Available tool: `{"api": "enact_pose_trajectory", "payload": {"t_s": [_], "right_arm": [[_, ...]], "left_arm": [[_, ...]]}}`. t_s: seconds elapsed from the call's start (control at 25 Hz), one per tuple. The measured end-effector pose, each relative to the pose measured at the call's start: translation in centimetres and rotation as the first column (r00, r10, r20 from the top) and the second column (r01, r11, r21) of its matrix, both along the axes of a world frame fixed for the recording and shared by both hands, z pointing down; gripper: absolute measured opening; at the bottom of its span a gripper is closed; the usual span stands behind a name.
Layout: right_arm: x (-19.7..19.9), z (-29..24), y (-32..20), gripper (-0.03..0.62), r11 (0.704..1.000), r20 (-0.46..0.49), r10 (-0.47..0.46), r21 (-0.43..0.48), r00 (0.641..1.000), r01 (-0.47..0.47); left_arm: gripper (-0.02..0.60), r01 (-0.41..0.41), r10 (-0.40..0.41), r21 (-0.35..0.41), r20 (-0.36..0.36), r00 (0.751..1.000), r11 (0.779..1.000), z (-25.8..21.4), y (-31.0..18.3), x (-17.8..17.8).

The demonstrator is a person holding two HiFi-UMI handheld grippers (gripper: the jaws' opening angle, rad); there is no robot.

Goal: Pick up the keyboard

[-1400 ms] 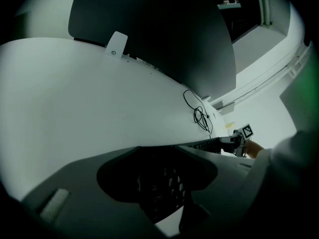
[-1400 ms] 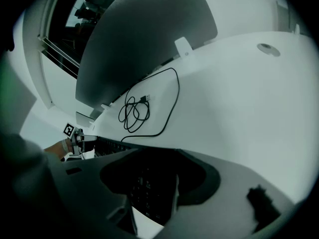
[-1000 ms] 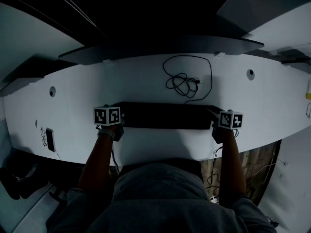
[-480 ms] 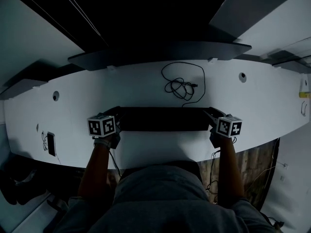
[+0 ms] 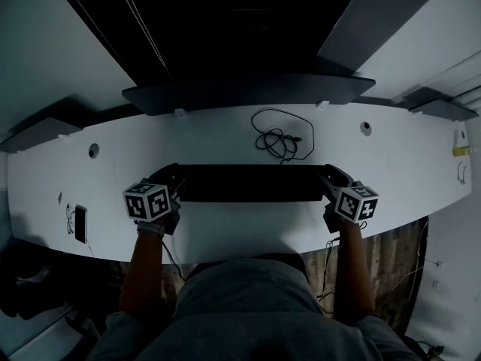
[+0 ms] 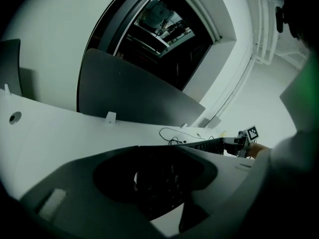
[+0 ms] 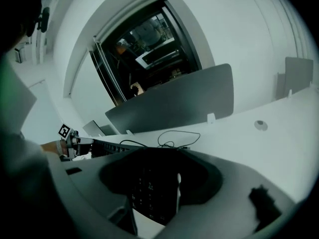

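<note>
Holding one black keyboard point(image 5: 252, 183) between them, two grippers grasp its two short ends. The left gripper point(image 5: 177, 180) has its jaws clamped over the keyboard's left end, and in the left gripper view the dark keys fill the gap between the jaws. The right gripper point(image 5: 329, 179) is closed the same way on the right end, with rows of keys visible between its jaws in the right gripper view. The keyboard runs level from side to side over the near part of the one white desk point(image 5: 225, 138); whether it is clear of the surface cannot be told.

One thin black cable point(image 5: 282, 138) lies in a loose coil on the desk just behind the keyboard, apart from it. Two round holes pierce the desktop, one far to the left point(image 5: 93, 150) and one far to the right point(image 5: 365, 127). One dark divider panel point(image 5: 240, 92) stands along the desk's back edge. One small dark flat device point(image 5: 80, 224) lies near the desk's left front edge.
</note>
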State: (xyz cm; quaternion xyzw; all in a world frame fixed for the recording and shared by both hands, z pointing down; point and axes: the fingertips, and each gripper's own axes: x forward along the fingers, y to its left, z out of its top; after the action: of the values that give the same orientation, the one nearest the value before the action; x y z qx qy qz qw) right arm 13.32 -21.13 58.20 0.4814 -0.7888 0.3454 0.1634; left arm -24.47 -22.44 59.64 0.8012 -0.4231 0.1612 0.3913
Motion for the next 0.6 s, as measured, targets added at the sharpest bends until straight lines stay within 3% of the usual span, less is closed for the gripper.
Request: {"api": "enact_pose_trajectory", "payload": {"t_s": [0.28, 0.6], "right_arm": [[-1.2, -6.4, 0.6, 0.215, 0.988, -0.001, -0.01, 0.152, 1.0, 0.01], [-1.2, -13.5, 1.5, 0.215, 0.954, -0.025, -0.011, 0.299, 1.0, 0.018]], "left_arm": [[0.201, 0.008, -0.007, 0.139, -0.005, 1.0, 0.99, -5.8, 0.4, -1.0], [0.201, 0.01, -0.001, 0.285, -0.032, 0.999, 0.959, -12.5, 1.1, -1.0]]}}
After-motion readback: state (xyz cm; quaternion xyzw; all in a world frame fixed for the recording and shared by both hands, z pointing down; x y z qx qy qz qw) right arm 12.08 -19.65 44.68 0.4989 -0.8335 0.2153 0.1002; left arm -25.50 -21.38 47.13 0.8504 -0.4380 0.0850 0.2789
